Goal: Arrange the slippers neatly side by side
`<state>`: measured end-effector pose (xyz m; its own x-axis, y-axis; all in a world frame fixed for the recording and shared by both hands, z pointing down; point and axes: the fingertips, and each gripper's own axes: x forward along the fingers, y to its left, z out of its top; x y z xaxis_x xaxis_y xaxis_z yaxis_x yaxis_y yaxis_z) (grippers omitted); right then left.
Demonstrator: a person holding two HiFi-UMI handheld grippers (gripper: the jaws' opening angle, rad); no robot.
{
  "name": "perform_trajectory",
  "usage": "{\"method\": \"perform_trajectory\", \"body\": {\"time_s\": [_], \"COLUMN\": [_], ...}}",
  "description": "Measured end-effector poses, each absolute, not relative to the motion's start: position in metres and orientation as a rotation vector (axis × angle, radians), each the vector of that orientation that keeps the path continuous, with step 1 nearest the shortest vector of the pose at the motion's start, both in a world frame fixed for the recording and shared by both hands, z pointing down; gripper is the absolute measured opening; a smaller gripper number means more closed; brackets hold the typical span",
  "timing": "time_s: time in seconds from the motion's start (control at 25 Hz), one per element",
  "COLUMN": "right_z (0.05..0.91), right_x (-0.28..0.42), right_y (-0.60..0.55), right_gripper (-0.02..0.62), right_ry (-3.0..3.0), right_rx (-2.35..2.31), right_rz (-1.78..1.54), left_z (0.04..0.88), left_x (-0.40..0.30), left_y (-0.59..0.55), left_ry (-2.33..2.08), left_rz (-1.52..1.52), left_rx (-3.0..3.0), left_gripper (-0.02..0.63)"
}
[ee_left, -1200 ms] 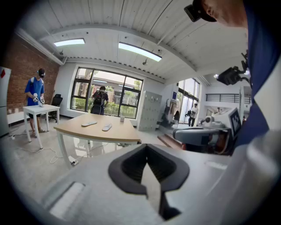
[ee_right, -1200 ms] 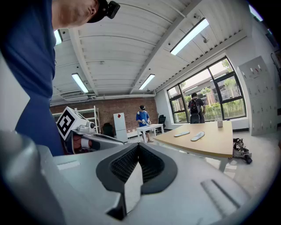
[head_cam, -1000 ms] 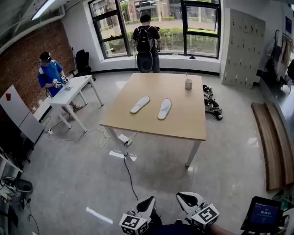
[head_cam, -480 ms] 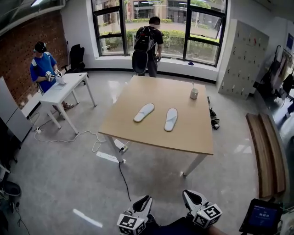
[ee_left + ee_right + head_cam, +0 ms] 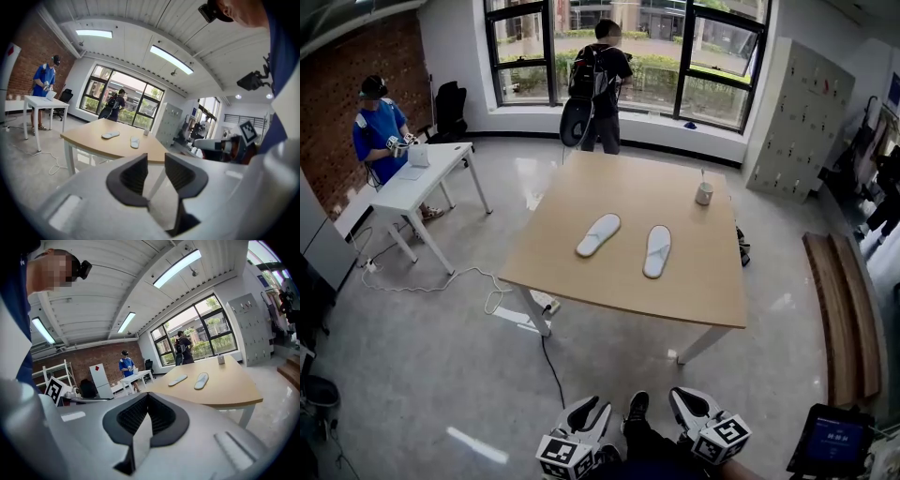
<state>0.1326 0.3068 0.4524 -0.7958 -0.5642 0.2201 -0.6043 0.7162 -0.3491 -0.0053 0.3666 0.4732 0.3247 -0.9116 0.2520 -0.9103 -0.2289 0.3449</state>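
On the smooth wooden table [image 5: 581,277], flat white slipper [image 5: 598,234] angled, other slipper [image 5: 657,251] straighter
left gripper [image 5: 156,160] ribbed jaws just been opening, nothing between; right gripper [image 5: 147,397] pinched together, empty

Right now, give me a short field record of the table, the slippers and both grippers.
table: wooden, some way ahead of the person
left slipper: white, angled, lying flat
right slipper: white, apart from the other, not parallel
cup: near the table's far right edge
left gripper: jaws apart, just been opening, nothing between them
right gripper: jaws together, empty
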Motion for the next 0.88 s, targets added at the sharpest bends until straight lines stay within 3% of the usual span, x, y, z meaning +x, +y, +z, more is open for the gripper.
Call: {"method": "perform_trajectory", "body": {"time_s": [0.48, 0.88], "right_z": [0.445, 0.449], "right_x": [0.093, 0.093], "right_y": [0.171, 0.075], "right_gripper": [0.006, 0.007], "right_ry": [-2.917, -2.918], "right_rx": [0.828, 0.845], "right_rz": [0.692, 0.790], "left_z": [0.462, 0.441], "left_x": [-0.049, -0.044], "left_y": [0.252, 0.149], "left_ry": [-1.771, -1.766], "left_rz": [0.103, 0.174], "left_rx": [2.140, 2.175], "left_gripper": [0.141, 0.140]}}
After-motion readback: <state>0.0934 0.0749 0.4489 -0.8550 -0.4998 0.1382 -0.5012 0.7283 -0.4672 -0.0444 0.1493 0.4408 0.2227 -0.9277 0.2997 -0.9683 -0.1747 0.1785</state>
